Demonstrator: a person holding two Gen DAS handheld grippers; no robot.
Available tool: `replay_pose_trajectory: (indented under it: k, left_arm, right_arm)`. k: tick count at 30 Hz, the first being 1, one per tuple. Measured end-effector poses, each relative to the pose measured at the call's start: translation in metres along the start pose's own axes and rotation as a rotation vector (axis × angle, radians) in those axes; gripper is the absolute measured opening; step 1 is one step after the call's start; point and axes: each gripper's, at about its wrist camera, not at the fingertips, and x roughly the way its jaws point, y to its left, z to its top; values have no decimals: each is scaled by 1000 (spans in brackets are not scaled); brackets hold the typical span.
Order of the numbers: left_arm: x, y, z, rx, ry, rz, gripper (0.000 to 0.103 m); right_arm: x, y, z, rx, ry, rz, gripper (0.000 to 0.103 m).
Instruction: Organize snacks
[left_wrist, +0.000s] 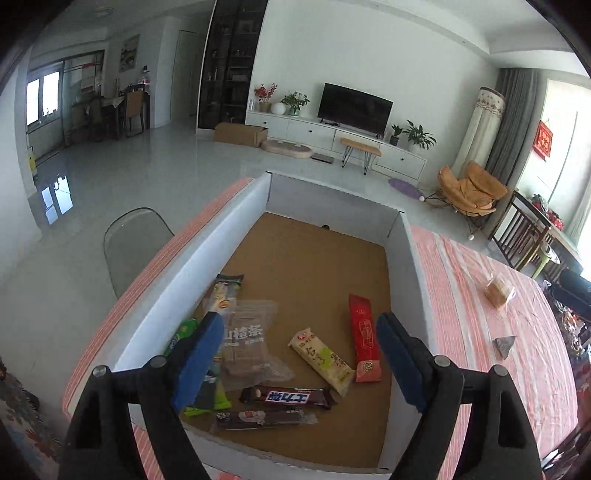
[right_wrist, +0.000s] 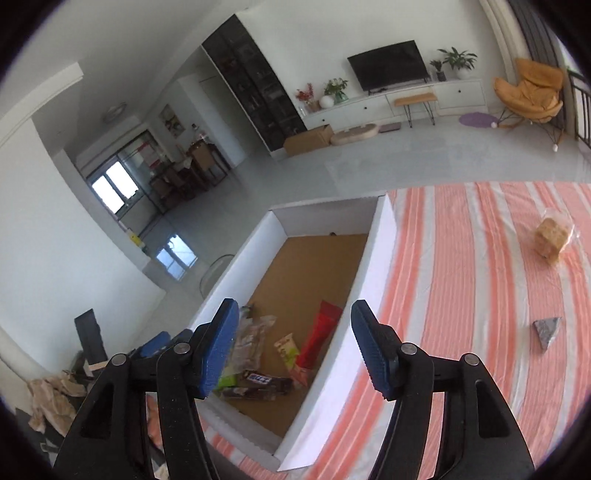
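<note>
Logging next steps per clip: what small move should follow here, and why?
Probably swing the right tool, open and empty, toward the grey triangular packet. It and the wrapped biscuit lie on the striped cloth, outside the box holding the other snacks.

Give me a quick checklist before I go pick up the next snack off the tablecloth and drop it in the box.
1. Right gripper open and empty: ok.
2. Left gripper open and empty: ok, hanging over the box.
3. Snacks left outside the box: ok, the wrapped biscuit pack and the grey triangular packet lie on the striped tablecloth.
4. Both lie apart from each other: ok.
5. Free floor in the box for a drop: ok, the far half shows bare brown base.
6. Which leftover is within easier reach: cannot tell.
</note>
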Motion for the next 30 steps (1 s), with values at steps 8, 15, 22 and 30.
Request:
replay_pose_trajectory:
  k: [8,15,22,30]
  left_arm:
    - [-33,-153,-35,246,40,-422,100]
    - [25,-265,-97,378,218,-520,101]
    - [127,-294,-129,423,261,-281,100]
    - [166,-282,-135,406,309,-196,100]
  right_arm:
    - [-8,-158,-103,106,71,-514,73]
    - [-40,-228,-181,279,21,-678,73]
    - [-38,-232,-179,302,-18,-694,73]
    - [-30,-240,-187,317,13,-705,73]
